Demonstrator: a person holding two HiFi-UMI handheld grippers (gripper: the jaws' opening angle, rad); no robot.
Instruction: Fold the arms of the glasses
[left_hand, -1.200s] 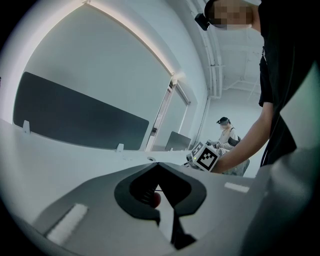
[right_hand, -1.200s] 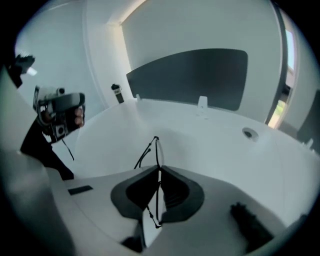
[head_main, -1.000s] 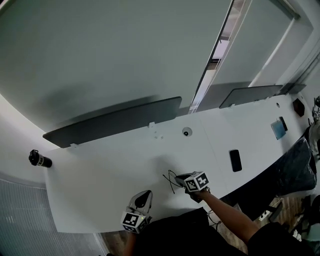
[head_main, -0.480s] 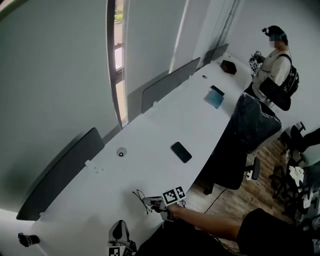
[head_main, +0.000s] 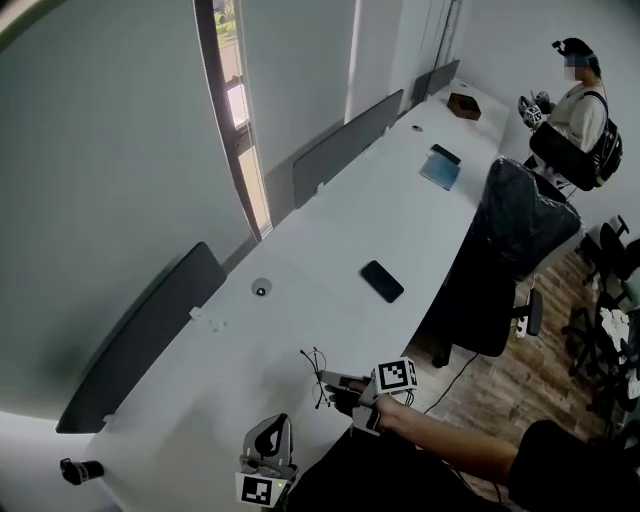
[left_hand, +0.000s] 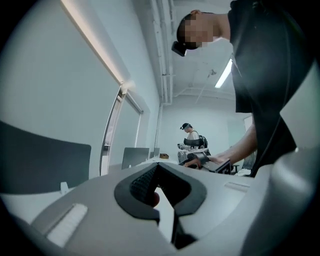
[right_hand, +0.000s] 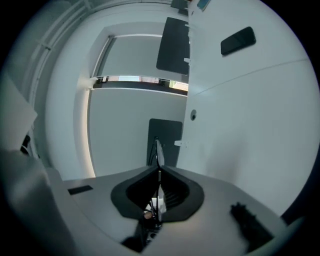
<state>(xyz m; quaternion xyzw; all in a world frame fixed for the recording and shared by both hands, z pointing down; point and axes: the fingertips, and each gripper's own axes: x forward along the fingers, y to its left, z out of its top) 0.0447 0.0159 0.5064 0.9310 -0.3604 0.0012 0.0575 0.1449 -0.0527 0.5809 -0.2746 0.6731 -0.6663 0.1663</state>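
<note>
1. Glasses (head_main: 316, 372) – a thin dark wire frame – are clamped in the right gripper (head_main: 335, 382) over the near edge of the white desk (head_main: 330, 230), sticking out from the jaw tips toward the desk's middle.
2. In the right gripper view the jaws are pressed together on the glasses (right_hand: 157, 150), which show edge-on as a slim dark line rising from the tip of the right gripper (right_hand: 159, 172). The desk fills the right side of that view, tilted steeply.
3. Whether the arms of the glasses are folded or spread cannot be made out in any view.
4. The left gripper (head_main: 270, 440) sits low in the head view, near the desk's front edge and apart from the glasses. In its own view the left gripper (left_hand: 158, 167) has its jaws closed together with nothing between them.
5. Each gripper carries a cube with square markers – the right one (head_main: 397, 376) above the person's wrist, the left one (head_main: 262, 488) at the bottom of the head view.
6. On the desk beyond the glasses lie a dark phone (head_main: 382, 281) and a small round grommet (head_main: 261, 288). Farther along are a blue-grey flat pad (head_main: 440, 168) and a brown box (head_main: 463, 105).
7. Dark divider panels (head_main: 140, 340) stand along the desk's far edge.
8. A black office chair (head_main: 500, 260) is pushed against the desk's right side, and another person (head_main: 580, 115) stands at the far end.
</note>
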